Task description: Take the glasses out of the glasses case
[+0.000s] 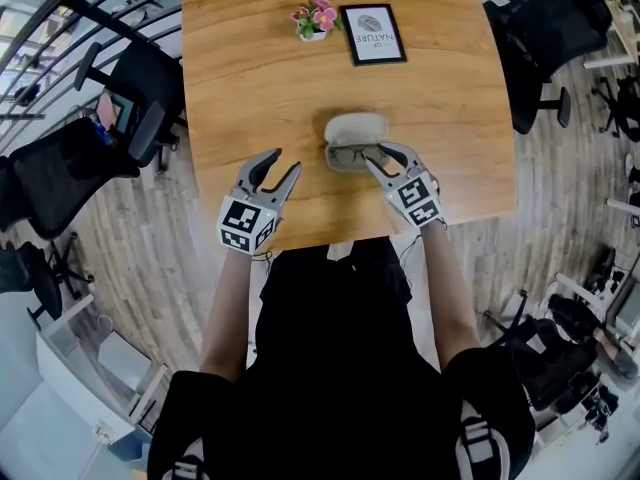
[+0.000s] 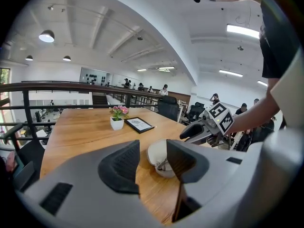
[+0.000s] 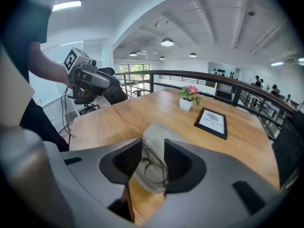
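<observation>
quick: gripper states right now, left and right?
Left gripper: open, empty, clear of the glasses case.
Right gripper: open, nothing gripped; tips at the open case, glasses showing between its jaws.

This is an open-plan office: a long wooden bench [image 1: 250,88] stands on plank flooring [image 1: 140,258], with black swivel office chairs [image 1: 140,108] around it and a dark railing [image 2: 71,85] running past its far end. Beyond the railing, people [image 2: 165,89] stand or sit among more chairs and desks under a white arched ceiling [image 2: 142,13] hung with round lamps [image 2: 46,36] and strip lights [image 2: 246,30].
</observation>
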{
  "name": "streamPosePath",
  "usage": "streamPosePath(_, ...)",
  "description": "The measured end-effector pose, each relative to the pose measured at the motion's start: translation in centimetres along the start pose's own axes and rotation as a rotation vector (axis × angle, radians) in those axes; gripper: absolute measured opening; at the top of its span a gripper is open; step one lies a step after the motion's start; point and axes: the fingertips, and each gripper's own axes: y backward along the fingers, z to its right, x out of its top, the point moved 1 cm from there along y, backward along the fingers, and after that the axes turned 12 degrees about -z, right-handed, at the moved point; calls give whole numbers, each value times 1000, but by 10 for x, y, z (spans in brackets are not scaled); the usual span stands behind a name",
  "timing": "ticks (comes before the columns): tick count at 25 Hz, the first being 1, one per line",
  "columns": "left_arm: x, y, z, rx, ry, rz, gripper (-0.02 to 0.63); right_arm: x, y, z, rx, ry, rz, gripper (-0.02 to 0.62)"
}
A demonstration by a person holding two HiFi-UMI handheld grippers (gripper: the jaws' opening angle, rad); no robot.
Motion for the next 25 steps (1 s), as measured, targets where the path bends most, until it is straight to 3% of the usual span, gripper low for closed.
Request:
streamPosePath(20, -36, -23, -5, 106, 151, -66, 186, -25, -69, 0, 234, 191, -131, 133)
streamPosePath(25, -47, -25, -3, 113, 181, -87, 187, -30, -79, -9, 264, 279, -170, 129)
